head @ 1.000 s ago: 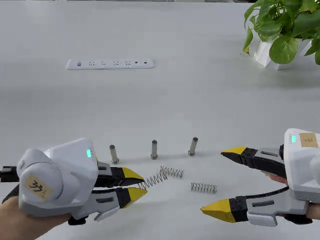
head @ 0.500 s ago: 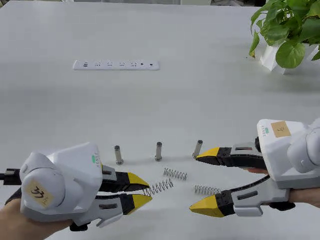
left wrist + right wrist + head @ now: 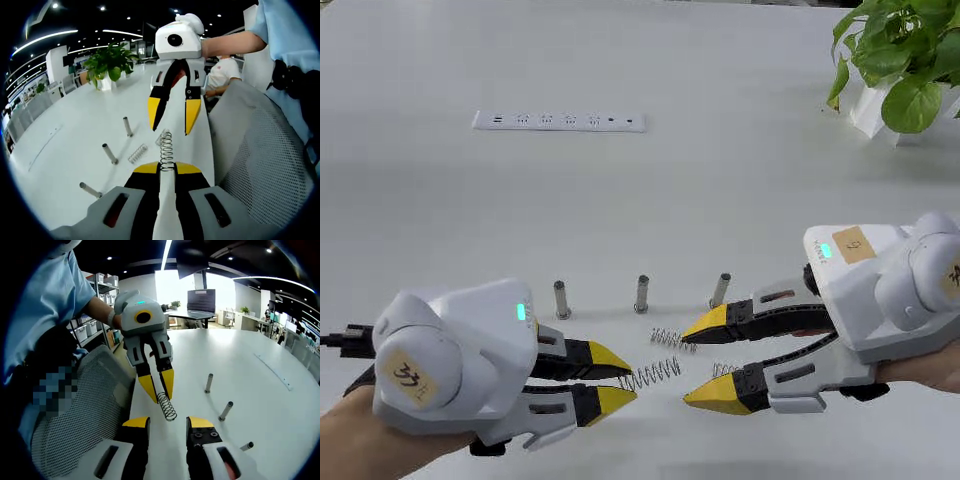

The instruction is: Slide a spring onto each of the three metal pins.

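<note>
left claw (image 3: 617, 378) clenched on spring (image 3: 655, 372), its long axis aimed forward toward right claw (image 3: 698, 363), released wide

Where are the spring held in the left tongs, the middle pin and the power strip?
held spring (image 3: 655, 373): head view, middle coils.
middle pin (image 3: 642, 292): head view, mid-shaft.
power strip (image 3: 560, 121): head view, top face.

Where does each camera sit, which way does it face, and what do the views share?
Head view: on the headset, looking down at the table; left gripper, right gripper and hands show.
Left gripper view: along its jaws, facing the right gripper and blue sleeve.
Right gripper view: opposite way, facing the left gripper.
Shared: the held spring and three pins.
</note>
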A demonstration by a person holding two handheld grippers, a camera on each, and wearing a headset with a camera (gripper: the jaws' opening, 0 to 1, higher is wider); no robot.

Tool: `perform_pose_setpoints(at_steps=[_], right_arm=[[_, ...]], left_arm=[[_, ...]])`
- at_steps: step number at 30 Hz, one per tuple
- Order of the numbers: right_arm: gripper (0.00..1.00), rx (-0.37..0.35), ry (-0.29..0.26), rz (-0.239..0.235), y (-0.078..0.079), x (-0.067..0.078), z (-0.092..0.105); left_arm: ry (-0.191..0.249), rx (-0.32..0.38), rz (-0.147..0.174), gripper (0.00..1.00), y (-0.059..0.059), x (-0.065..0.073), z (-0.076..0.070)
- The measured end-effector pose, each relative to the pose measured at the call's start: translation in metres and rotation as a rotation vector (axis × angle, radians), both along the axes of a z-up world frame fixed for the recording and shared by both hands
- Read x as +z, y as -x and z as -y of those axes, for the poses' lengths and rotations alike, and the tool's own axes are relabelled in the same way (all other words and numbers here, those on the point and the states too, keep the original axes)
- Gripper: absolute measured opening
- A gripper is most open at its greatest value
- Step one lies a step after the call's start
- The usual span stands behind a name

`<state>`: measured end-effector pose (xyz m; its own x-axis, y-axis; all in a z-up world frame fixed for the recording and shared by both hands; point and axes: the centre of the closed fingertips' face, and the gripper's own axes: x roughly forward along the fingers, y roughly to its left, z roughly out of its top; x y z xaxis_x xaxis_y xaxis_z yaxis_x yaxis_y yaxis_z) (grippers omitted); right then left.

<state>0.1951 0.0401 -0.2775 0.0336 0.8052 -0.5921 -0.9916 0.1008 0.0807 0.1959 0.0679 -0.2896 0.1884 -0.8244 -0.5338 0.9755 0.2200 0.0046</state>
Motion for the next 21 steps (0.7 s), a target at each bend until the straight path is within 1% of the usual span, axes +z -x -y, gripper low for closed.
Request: perform_pose_setpoints(at_steps=[8,21], right_arm=[[0.1,0.047,0.019,0.011,0.0024,-0.0032,-0.0014],[0.07,0.068,0.024,0.002,0.0055,-0.0065,-0.0066]], left_arm=[[0.004,-0.008,-0.008,0.07,0.0055,-0.0008,0.0004],[0.015,-0.01,-0.016,0.07,0.0088,0.0,-0.0015]])
